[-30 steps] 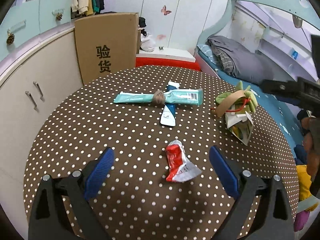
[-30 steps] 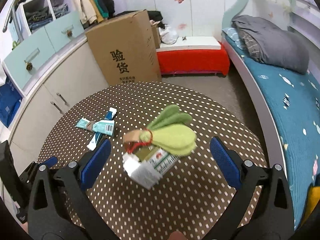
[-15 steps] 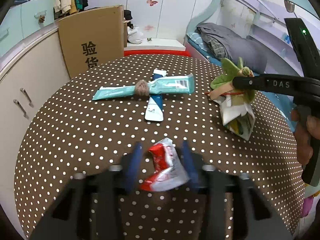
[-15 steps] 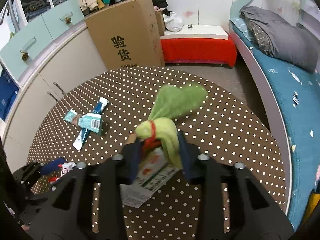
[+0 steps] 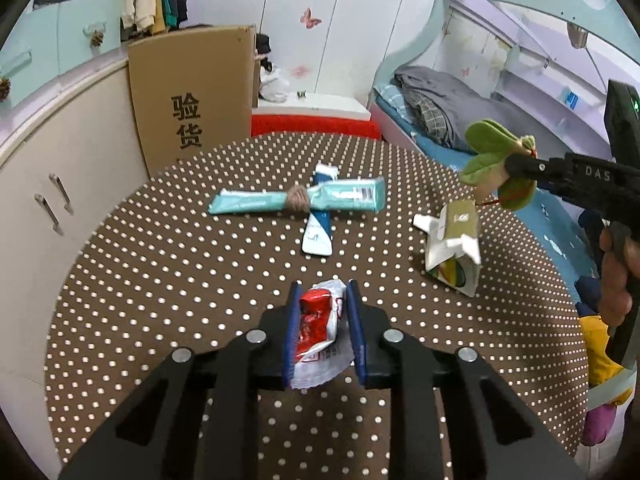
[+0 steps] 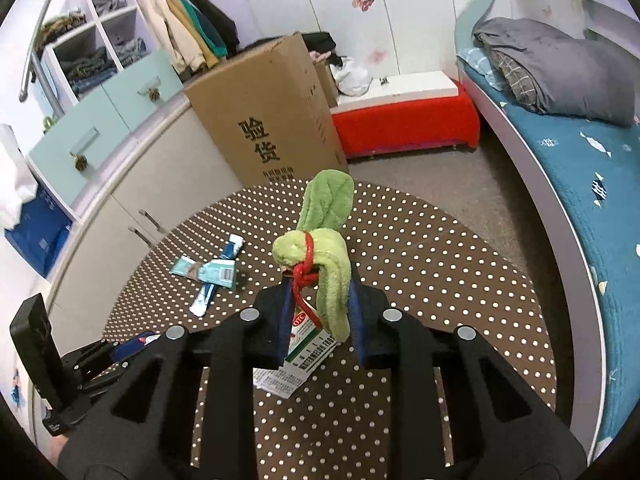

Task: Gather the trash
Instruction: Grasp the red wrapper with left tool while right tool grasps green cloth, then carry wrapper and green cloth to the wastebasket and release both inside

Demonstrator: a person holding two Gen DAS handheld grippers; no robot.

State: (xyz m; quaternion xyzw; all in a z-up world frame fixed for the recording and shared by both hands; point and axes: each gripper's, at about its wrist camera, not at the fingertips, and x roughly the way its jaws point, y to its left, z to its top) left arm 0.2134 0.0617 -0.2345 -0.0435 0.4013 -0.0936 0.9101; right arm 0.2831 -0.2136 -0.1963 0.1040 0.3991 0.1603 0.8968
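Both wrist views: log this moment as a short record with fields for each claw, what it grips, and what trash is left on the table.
left claw: closing on a crumpled red-and-white wrapper
right claw: shut on a green cloth bundle tied with red cord, a small carton hanging from it
left on table: teal tube bundle tied with twine, crossed over a blue-and-white tube

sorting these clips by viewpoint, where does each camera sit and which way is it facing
Left wrist: rides the left gripper, angled down across the polka-dot table; jaws closing on a red-and-white wrapper; the person's hand with the right gripper shows at right.
Right wrist: rides the right gripper, angled down toward the cardboard box; shut on a green plush toy tied to a small carton.
Shared: table, crossed toothpaste tubes, box, bed.
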